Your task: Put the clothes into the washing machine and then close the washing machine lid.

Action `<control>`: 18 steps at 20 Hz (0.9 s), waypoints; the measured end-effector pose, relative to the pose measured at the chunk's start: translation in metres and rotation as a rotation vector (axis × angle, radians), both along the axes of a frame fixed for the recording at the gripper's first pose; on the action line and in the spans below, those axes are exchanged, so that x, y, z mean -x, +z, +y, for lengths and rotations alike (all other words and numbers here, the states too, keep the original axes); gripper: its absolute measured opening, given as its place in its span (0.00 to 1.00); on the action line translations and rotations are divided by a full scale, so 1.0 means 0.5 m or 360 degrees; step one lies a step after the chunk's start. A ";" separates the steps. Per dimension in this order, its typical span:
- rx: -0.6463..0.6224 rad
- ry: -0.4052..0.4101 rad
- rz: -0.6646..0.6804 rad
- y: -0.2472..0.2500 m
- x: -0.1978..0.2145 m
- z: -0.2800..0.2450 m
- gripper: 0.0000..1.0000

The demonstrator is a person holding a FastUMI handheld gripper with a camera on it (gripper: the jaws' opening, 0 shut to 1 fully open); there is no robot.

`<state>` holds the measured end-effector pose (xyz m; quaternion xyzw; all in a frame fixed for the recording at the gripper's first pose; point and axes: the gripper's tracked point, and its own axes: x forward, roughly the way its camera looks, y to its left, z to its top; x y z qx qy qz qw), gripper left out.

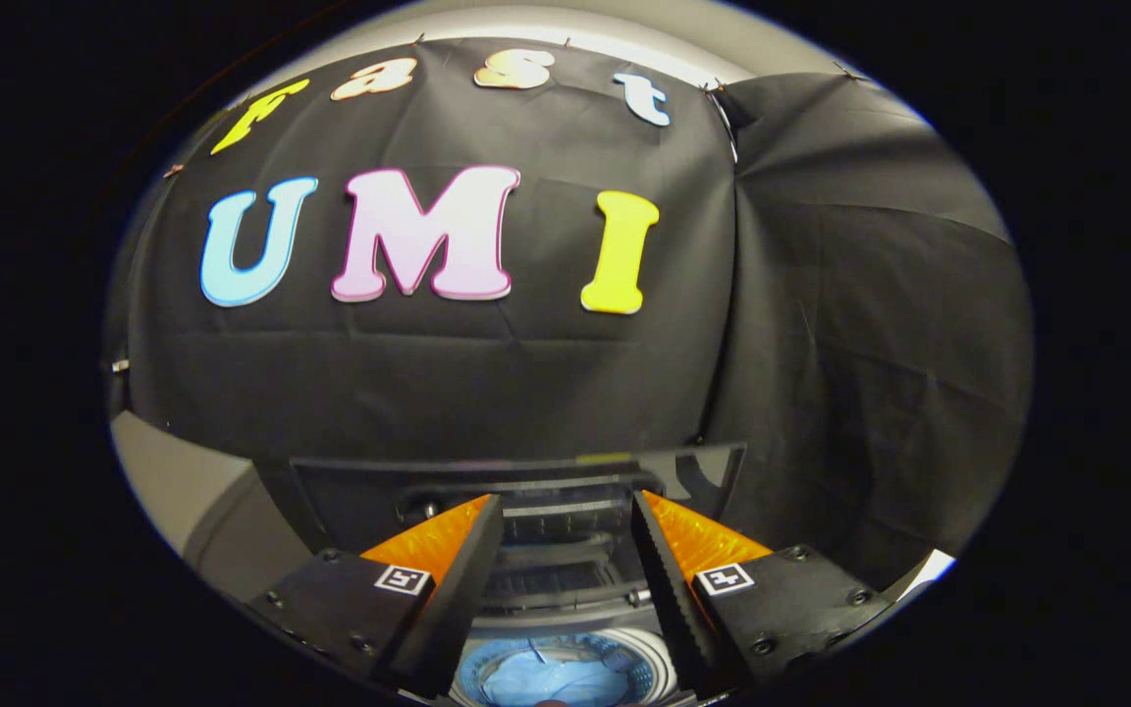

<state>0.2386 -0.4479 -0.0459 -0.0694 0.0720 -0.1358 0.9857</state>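
Now hovering w/ gripper (565, 511) spread wide, holding nothing, above washing machine (565, 589) drum rim, blue clothes (556, 679) inside, raised lid (516, 481) edge just beyond fingertips.

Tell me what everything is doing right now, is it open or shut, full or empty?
gripper: open, fingers spread apart, holding nothing.
washing machine lid: up, standing open just beyond the fingers.
washing machine drum: open at the top, with something inside.
clothes: light blue, lying in the drum, below and between the fingers.
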 end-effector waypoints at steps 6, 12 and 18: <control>-0.0081 0.0084 0.0050 0.014 -0.133 -0.008 0.85; -0.0026 -0.0015 0.0276 -0.052 -0.194 -0.061 0.85; -0.0019 0.0110 0.0360 -0.075 -0.180 -0.045 0.84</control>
